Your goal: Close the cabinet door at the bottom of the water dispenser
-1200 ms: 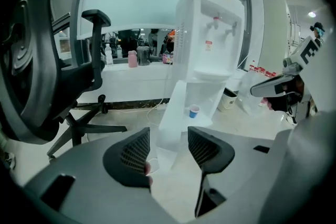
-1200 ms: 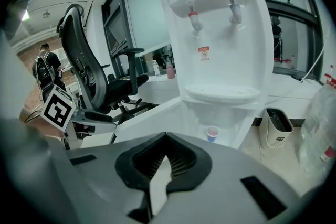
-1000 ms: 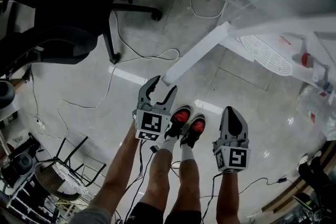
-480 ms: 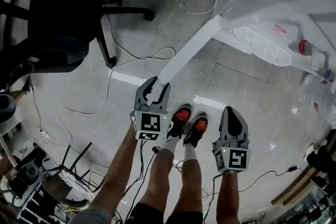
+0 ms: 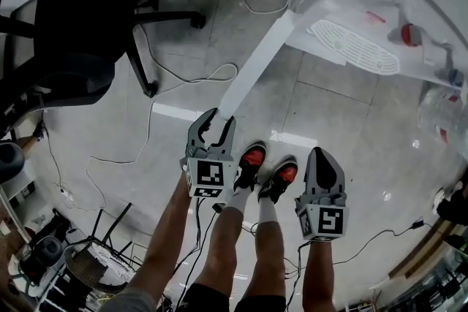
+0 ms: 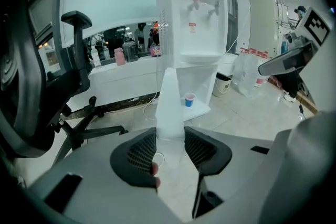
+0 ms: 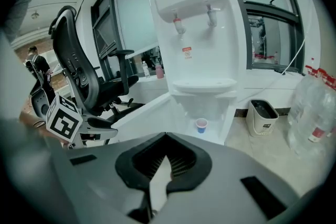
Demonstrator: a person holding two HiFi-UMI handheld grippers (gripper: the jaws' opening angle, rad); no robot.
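Cabinet door [image 5: 256, 63] is swung well out from the base of the water dispenser [image 6: 191, 18], its free edge far from the dispenser. Left tool [image 5: 223, 117] has just been closing and now looks clamped on that free edge, held at the fingertips only. Right tool [image 7: 166, 139] is clenched on nothing, pointing at the dispenser front. Main risk is that the shallow pinch slips off. The door arcs about its hinge at the dispenser, so a straight push would twist the edge out of the pads. Second, if the tool hangs on to the end, a jaw gets trapped between door and dispenser frame. Third, the paper cup [image 6: 189, 99] stands in the dispenser's bottom compartment. I can't tell whether it clears the door, and a hard slam could tip it or rock the dispenser.
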